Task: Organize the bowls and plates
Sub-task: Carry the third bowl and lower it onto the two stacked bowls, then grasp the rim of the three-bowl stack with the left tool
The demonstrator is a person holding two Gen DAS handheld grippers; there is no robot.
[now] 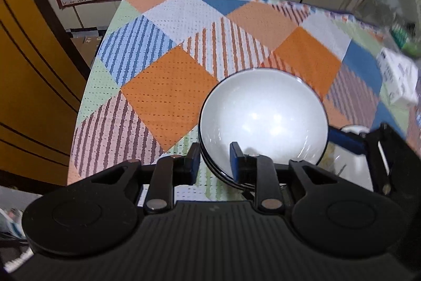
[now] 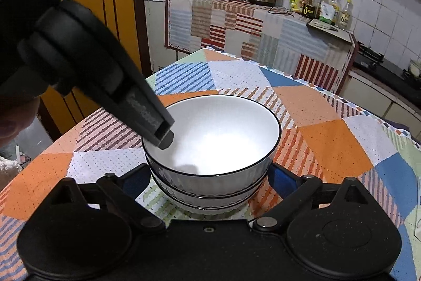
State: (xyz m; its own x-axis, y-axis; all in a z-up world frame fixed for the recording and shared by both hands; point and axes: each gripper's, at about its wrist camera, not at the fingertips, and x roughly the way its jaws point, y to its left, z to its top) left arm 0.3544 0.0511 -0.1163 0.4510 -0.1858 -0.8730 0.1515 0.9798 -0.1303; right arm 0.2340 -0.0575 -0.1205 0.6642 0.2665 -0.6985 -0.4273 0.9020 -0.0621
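Your left claw point(image 1: 214, 162) straddles the near rim of the top bowl point(image 1: 263, 120), one finger inside, one outside, the jaws narrow and standing just off the wall, so nothing is pinched. The stack of bowls point(image 2: 210, 186) sits on the patchwork-covered table point(image 2: 329, 144), nested, right in front of you. Your right claw point(image 2: 208, 183) is spread wide, a pad on either side of the stack near its base, apparently not touching. So the stack lies dead between the right jaws: my call, that hand is better set to take it.
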